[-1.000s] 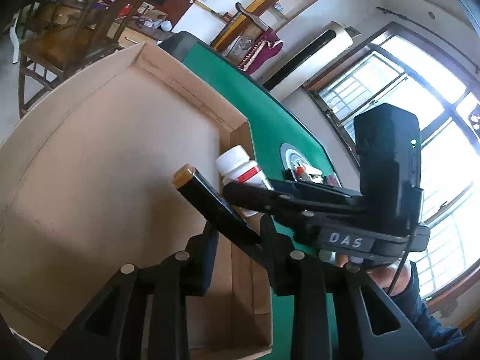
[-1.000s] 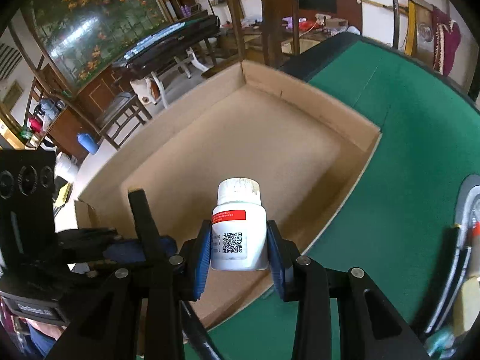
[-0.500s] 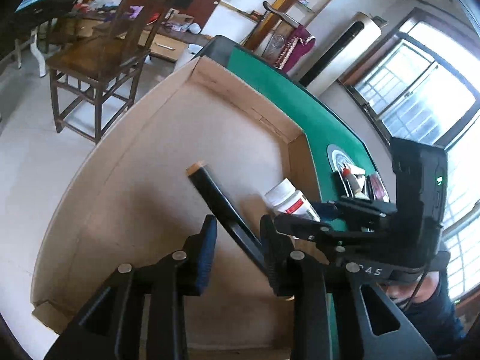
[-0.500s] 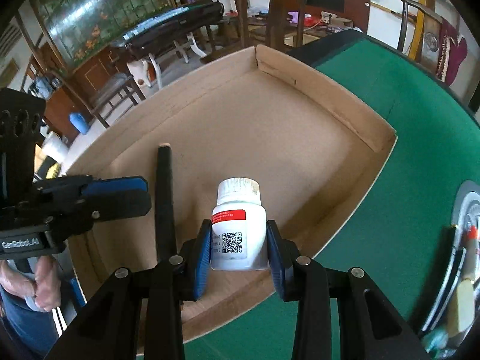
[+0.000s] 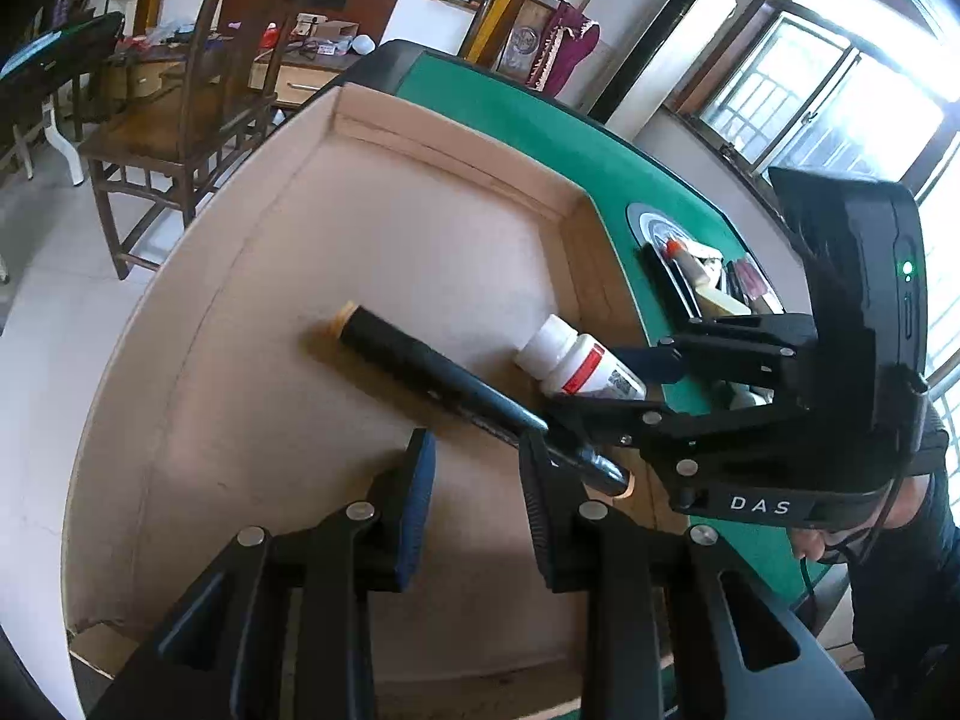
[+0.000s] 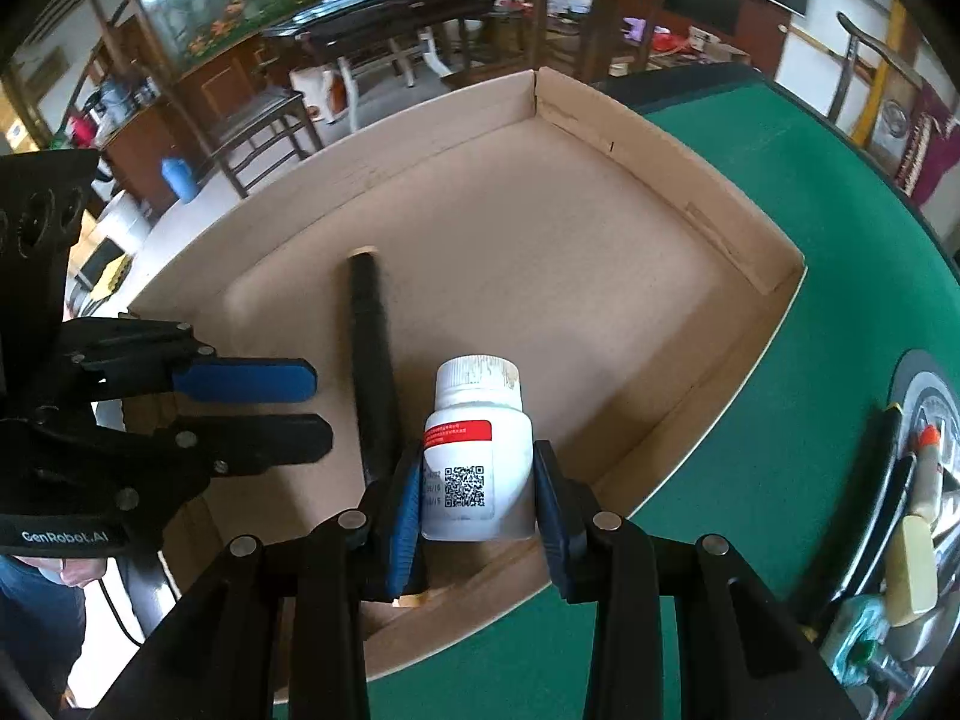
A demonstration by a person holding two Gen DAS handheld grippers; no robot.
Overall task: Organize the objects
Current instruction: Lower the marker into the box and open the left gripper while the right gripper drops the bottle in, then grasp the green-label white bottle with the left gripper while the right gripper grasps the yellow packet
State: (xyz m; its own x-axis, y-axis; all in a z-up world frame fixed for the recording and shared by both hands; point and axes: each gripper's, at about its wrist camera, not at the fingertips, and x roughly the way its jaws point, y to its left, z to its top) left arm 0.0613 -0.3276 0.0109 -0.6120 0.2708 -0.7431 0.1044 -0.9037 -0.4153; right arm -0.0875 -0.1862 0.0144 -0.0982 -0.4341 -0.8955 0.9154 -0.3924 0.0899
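A black stick with a tan tip lies flat on the floor of the shallow cardboard box. My left gripper hovers just beside it. Its jaws stand a little apart with nothing between them, and the stick passes outside the right fingertip. My right gripper is shut on a white pill bottle with a red label and a QR code. The bottle hangs over the box's near right edge, close to the stick.
The box sits on a green table. To the right stands a round plate with several small items. A wooden chair and other furniture stand on the floor beyond the table.
The left gripper let go of the black stick, which now lies on the box floor, and drew back from it. The right gripper carried the bottle further in over the box edge.
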